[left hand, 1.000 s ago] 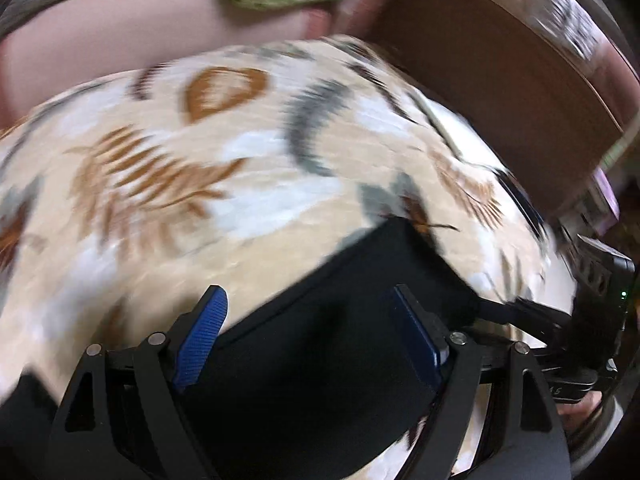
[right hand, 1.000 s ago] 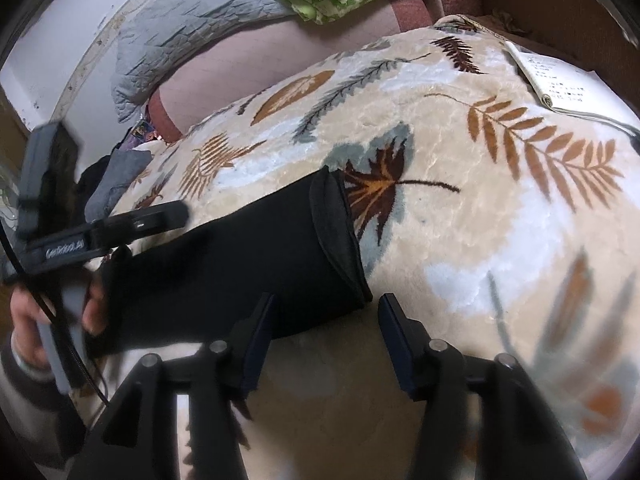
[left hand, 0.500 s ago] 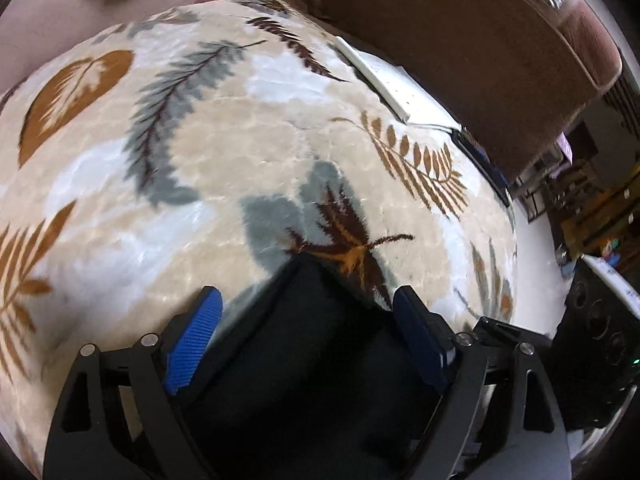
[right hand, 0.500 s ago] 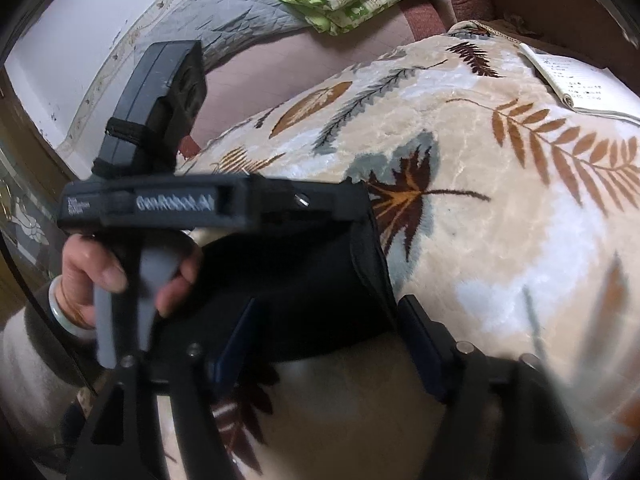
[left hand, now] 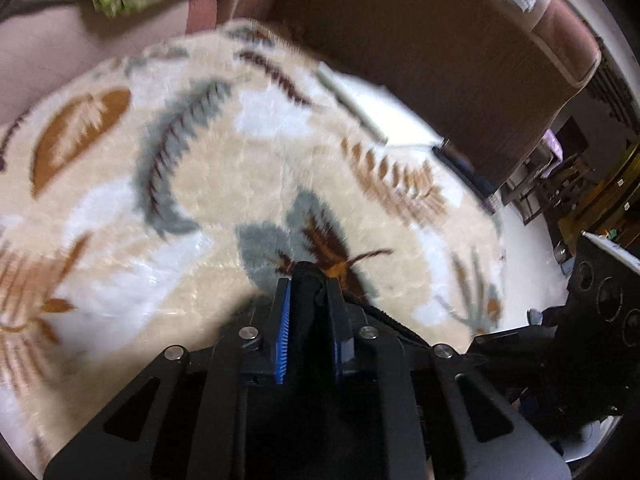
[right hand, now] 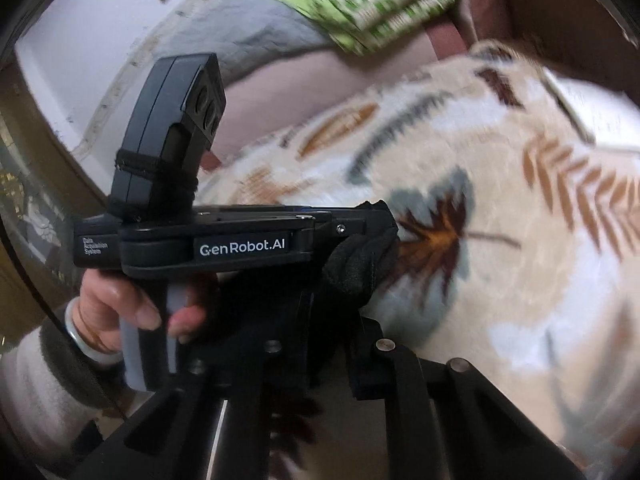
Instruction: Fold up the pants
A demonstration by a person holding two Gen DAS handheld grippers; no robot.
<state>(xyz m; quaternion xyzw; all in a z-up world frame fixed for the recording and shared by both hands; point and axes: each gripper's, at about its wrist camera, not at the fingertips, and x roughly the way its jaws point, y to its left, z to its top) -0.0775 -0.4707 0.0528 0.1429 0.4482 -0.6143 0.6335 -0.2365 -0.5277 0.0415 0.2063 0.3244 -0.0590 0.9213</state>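
Note:
The black pants [left hand: 306, 292] lie on a cream blanket with a leaf print [left hand: 192, 184]. My left gripper [left hand: 307, 300] is shut on the pants' edge, with black cloth bunched between its blue pads. In the right wrist view the pants [right hand: 356, 264] show as a bunched black fold, and the left gripper's black body crosses in front of it. My right gripper [right hand: 332, 320] is closed onto the same bunch of black cloth, right beside the left one. Most of the pants are hidden under the grippers.
A white paper booklet [left hand: 380, 112] lies on the blanket's far right. A brown headboard [left hand: 440, 60] stands behind it. Green patterned bedding [right hand: 368, 4] and a grey quilt [right hand: 248, 36] lie at the back. The person's left hand [right hand: 132, 304] holds the left gripper's handle.
Both grippers have closed from wide open onto the pants' edge. The left gripper has moved in close beside the right one. Both views are blurred by motion.

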